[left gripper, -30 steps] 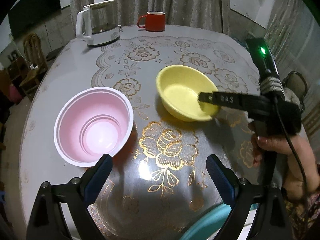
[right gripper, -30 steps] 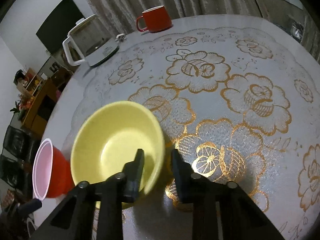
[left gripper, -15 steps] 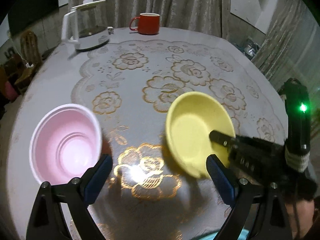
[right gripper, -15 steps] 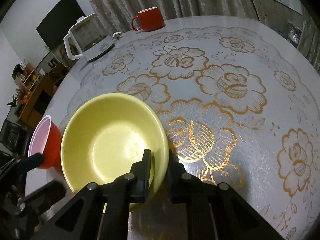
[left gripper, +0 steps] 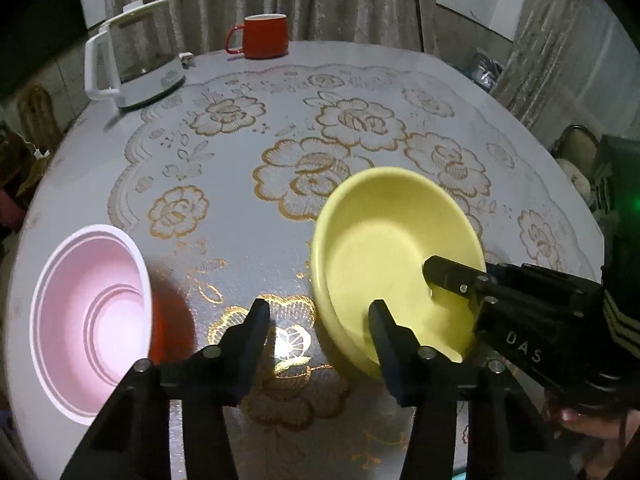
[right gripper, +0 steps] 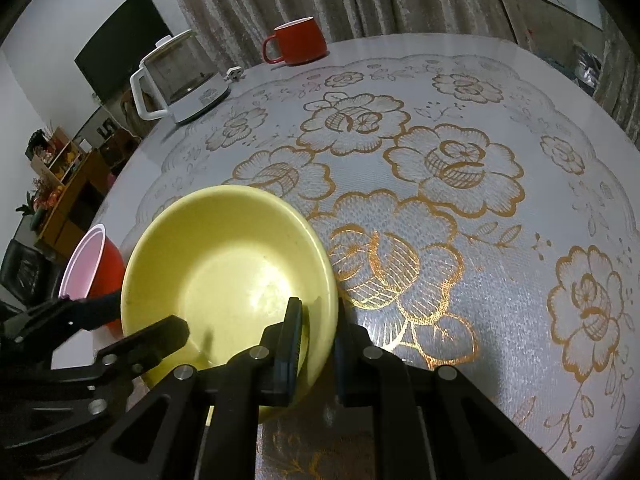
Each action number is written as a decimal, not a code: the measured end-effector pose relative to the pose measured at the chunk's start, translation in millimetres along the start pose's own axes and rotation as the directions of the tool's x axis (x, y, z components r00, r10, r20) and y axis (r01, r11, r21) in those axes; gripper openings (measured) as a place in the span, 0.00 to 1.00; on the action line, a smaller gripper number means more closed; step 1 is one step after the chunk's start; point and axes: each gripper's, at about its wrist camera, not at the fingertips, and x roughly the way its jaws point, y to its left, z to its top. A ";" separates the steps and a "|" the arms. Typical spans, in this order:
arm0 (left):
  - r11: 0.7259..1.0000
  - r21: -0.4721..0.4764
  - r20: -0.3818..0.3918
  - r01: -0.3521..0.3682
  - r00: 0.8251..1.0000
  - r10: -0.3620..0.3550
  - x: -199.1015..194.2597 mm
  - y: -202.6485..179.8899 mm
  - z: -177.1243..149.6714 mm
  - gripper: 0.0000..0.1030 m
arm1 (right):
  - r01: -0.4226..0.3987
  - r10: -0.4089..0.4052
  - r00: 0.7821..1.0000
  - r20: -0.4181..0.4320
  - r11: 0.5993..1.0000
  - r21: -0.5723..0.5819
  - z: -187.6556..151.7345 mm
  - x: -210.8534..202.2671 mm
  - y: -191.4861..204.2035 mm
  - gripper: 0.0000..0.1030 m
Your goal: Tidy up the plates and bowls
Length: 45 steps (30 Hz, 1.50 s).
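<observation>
The yellow bowl point(right gripper: 224, 276) is pinched at its rim by the right gripper point(right gripper: 318, 320), presumably for carrying; the left gripper point(left gripper: 320, 320), fingers just narrowed, straddles its near-left rim without contact.

round table point(left gripper: 280, 92) with gold-flowered cover bears kettle point(left gripper: 132, 68), red mug point(left gripper: 264, 36), pink-lined bowl point(left gripper: 88, 316).

red mug point(left gripper: 264, 36), glass kettle point(left gripper: 134, 68), flowered tablecloth point(right gripper: 456, 168)

Only readable text I see is "DAS", white letters on the black body of the right gripper point(left gripper: 430, 276) in the left wrist view. The white marking on the shelf unit point(right gripper: 105, 131) at the room's edge I can't read.
</observation>
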 end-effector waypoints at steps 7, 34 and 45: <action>0.999 0.019 -0.003 0.026 1.000 -0.026 3.8 -5.8 -2.0 0.39 | -0.002 0.002 1.000 0.000 1.000 0.010 -3.0 -1.7 0.3 0.12; 0.993 0.101 0.027 0.058 0.998 -0.061 -42.3 -33.7 -35.4 0.24 | -0.063 0.061 0.996 0.062 0.998 0.025 -32.6 -57.9 0.5 0.10; 0.991 0.112 0.130 0.066 0.988 -0.081 -110.5 -34.0 -68.8 0.24 | -0.114 0.110 0.984 0.142 0.993 0.016 -63.8 -120.0 28.8 0.10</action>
